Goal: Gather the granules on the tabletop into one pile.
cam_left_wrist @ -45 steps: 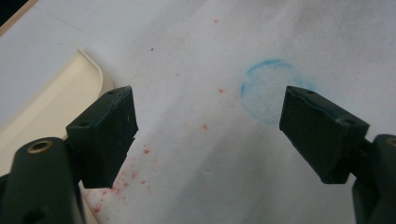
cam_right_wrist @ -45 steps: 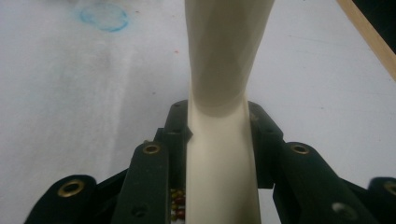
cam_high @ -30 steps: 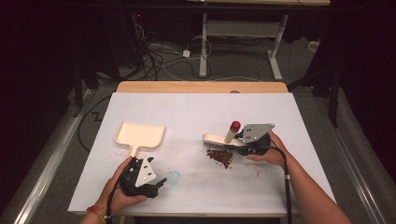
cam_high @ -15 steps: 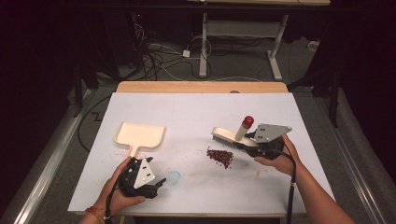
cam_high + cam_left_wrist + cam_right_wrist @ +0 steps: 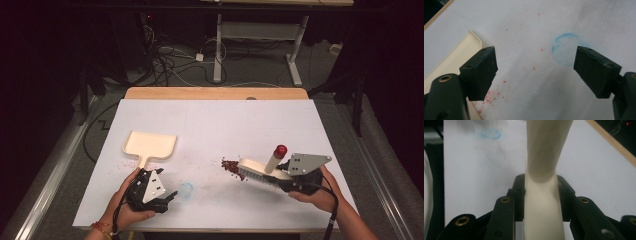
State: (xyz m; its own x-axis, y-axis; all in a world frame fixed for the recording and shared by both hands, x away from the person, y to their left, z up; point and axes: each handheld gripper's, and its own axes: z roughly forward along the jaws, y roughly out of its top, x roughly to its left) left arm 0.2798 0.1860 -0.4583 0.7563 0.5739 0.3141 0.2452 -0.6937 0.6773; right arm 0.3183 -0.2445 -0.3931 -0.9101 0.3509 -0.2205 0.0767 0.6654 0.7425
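Your right gripper (image 5: 280,176) jaws pinch the brush (image 5: 257,170) by its stiff, light handle; left gripper (image 5: 167,197) jaws stand spread, empty.

Left gripper (image 5: 172,196) rested low near table's front edge, jaws spread wide, nothing between. Right gripper (image 5: 282,176) sat clamped tight, pointed leftward. Forearms came in from bottom.

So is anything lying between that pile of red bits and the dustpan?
Nothing visible. Bare white table lies between the red bits and the dustpan; a blue circle mark sits nearer the table's front edge.
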